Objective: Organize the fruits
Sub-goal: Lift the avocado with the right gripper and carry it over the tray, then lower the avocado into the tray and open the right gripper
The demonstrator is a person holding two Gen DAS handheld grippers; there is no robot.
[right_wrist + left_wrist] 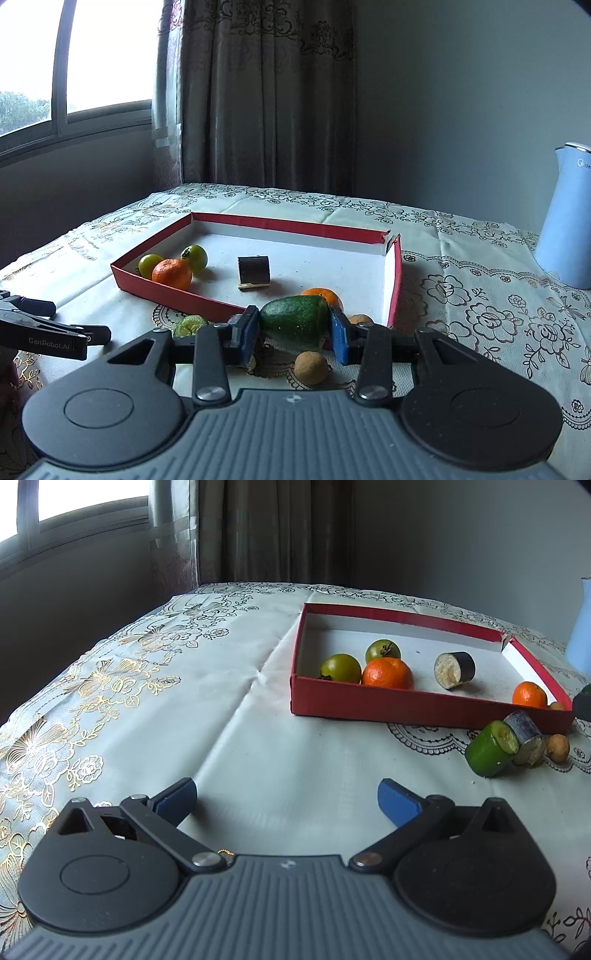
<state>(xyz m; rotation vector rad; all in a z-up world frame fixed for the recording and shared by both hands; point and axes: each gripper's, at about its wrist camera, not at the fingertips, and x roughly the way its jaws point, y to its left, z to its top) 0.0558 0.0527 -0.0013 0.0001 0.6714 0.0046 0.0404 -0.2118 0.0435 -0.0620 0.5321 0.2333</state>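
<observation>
A shallow red box (406,705) (170,295) lies on the table. It holds two green fruits (340,667) (194,257), two oranges (387,672) (172,273), and a dark cut piece (455,669) (253,270). My right gripper (294,335) is shut on a dark green fruit (295,319), held just above the cloth at the box's near edge. My left gripper (287,800) is open and empty over bare cloth, left of the box. A green cut piece (489,748) (190,325), a grey cut piece (526,737) and small brown fruits (557,748) (311,367) lie outside the box.
A light blue kettle (565,218) stands at the right on the floral tablecloth (110,686). Curtain (266,92) and window (92,55) are behind the table. The left gripper's body shows at the left edge of the right wrist view (44,328).
</observation>
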